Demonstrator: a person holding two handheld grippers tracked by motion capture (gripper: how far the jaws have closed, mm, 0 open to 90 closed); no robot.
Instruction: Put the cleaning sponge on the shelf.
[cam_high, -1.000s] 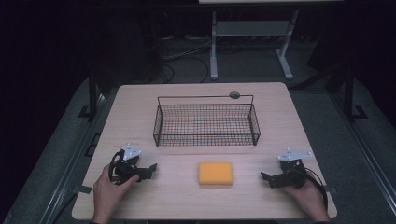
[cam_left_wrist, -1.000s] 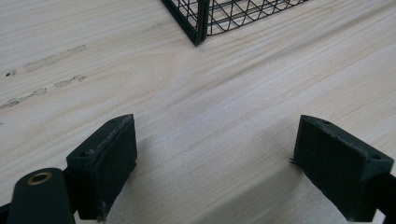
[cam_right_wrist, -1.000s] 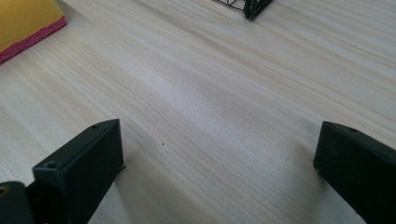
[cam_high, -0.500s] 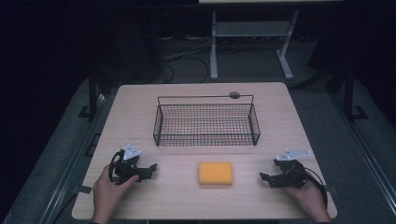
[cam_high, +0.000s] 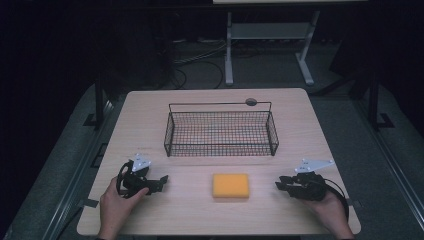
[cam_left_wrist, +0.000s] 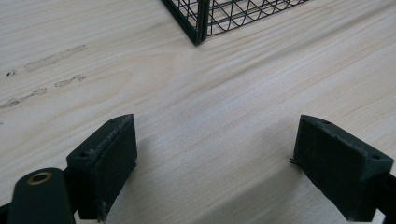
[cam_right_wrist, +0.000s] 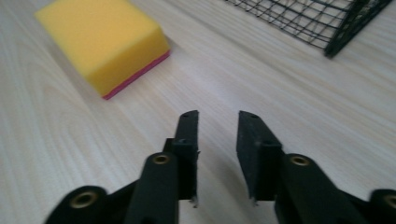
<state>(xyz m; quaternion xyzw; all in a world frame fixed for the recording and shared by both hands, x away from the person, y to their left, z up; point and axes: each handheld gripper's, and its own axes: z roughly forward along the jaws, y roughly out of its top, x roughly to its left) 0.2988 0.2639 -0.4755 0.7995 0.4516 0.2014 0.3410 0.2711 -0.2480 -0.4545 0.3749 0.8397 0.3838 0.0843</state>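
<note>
The right gripper (cam_right_wrist: 217, 123) is seen low over the table (cam_high: 150, 120), its jaws just pulled nearly together with nothing between them. The left gripper (cam_left_wrist: 215, 154) is held wide apart. Between the 2 grippers, touched by neither, a yellow sponge (cam_high: 230, 185) with a pink underside is laid flat.

Yellow foam sponge (cam_right_wrist: 100, 39), matt; black wire basket (cam_high: 221, 132); pale wood-grain table (cam_high: 300, 130).

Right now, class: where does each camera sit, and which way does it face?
High view: above the table, facing forward and down; both hands, left gripper, right gripper.
Left gripper view: along wide jaws toward the basket corner.
Right gripper view: along narrowed, just-closing, empty jaws toward the sponge.
All share the basket.
</note>
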